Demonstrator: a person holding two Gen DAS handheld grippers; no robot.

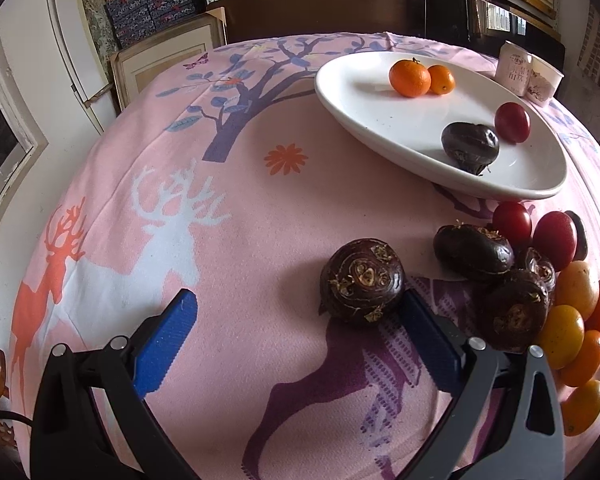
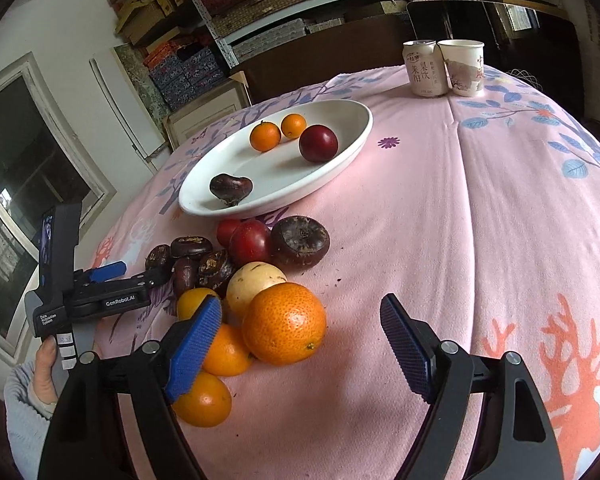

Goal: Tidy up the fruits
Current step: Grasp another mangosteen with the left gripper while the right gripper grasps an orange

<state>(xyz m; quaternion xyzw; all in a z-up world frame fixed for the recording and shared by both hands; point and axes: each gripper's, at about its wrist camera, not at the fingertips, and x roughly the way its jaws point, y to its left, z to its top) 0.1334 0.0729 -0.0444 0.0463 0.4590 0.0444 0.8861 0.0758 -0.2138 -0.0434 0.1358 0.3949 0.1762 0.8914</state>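
A white oval plate point(image 1: 380, 120) point(image 2: 340, 160) holds two small oranges point(image 1: 410, 78), a red tomato point(image 1: 512, 122) and a dark water chestnut point(image 1: 470, 146). A pile of water chestnuts, red tomatoes and oranges lies on the pink cloth in front of it point(image 2: 256, 276). My left gripper point(image 1: 296, 304) is open, with one water chestnut point(image 1: 362, 282) between its fingers, against the right finger. My right gripper point(image 2: 302, 312) is open around a large orange point(image 2: 284, 324). The left gripper also shows in the right wrist view point(image 2: 134, 272).
A drink can point(image 2: 424, 68) and a paper cup point(image 2: 462, 67) stand at the table's far edge. A dark chair point(image 1: 320, 12) and shelves of boxes stand behind the table. The pink tablecloth point(image 2: 480, 220) covers the whole table.
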